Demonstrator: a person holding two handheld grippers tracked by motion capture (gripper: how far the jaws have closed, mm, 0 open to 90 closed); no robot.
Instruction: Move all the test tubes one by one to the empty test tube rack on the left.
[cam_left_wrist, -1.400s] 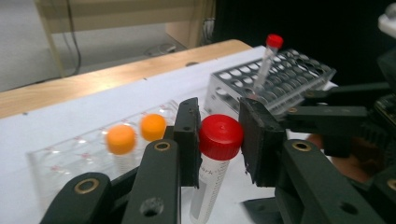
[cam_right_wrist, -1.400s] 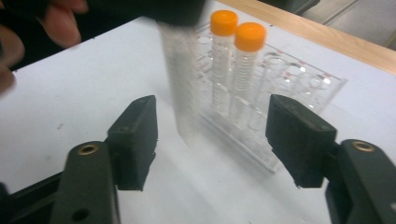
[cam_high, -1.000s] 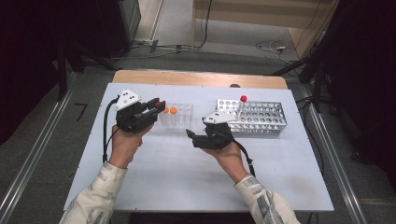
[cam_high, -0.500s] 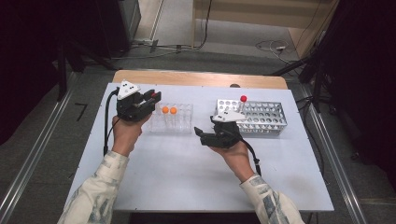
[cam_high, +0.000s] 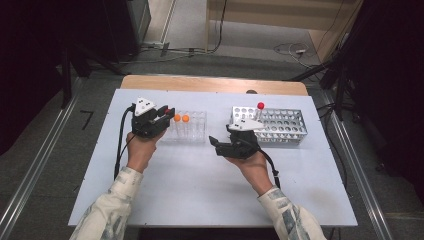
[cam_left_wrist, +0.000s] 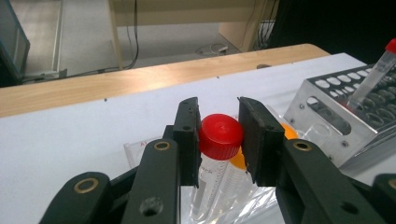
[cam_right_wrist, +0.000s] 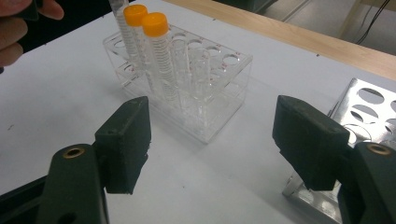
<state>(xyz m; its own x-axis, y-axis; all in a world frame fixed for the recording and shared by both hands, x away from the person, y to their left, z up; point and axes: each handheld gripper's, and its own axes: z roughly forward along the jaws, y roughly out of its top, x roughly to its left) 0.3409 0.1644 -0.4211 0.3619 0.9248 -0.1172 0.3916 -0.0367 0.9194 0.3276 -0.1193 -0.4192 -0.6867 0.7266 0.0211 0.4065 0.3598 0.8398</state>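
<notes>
In the high view, left of centre, we see the clear plastic rack (cam_high: 190, 126) on the white tabletop (cam_high: 200, 185). Two orange-capped tubes (cam_high: 181, 119) stand upright in it, side by side; its other holes look empty. At its left end, the left gripper (cam_left_wrist: 218, 140) holds a red-capped tube (cam_left_wrist: 220, 136), its jaws narrow on the cap. Right of centre, the metal rack (cam_high: 280, 125) carries one leaning red-capped tube (cam_high: 260, 106). Just before it, the right gripper (cam_right_wrist: 219, 140) has wide jaws with nothing between them.
</notes>
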